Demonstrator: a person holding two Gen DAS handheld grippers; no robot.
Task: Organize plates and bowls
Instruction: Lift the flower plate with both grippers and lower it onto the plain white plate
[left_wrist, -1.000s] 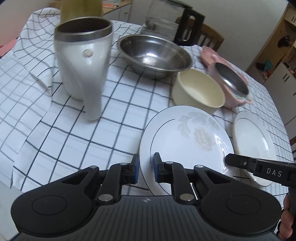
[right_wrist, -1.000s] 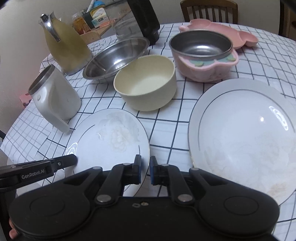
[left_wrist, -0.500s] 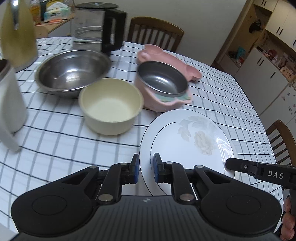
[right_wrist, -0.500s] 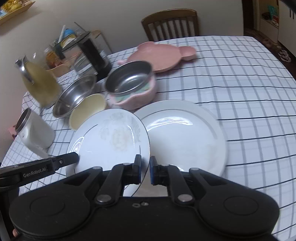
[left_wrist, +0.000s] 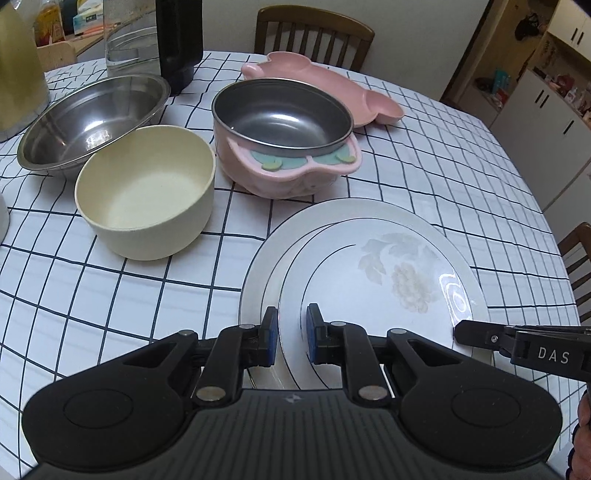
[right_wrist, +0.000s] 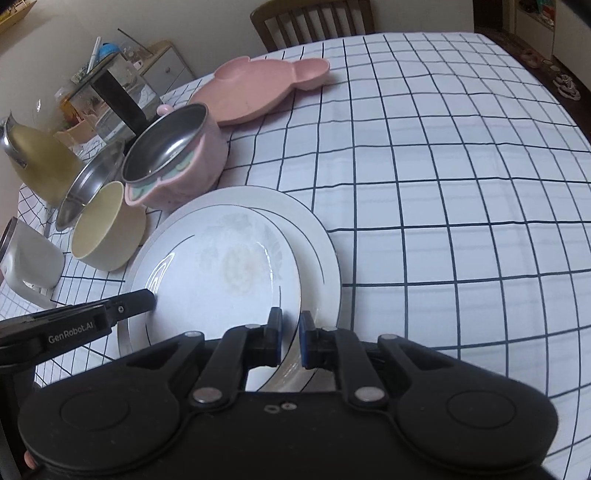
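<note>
Floral white china plate, pinched at opposite rims by the left gripper and right gripper, hangs over the larger plain white plate; stacking seems underway, so lower level, then release.

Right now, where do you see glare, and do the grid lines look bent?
Left wrist view: bright glare on the flowered plate near its right rim; tablecloth lines bow outward. Right wrist view: curved glare streaks on that plate's left side; lines curve strongly at the right.
</note>
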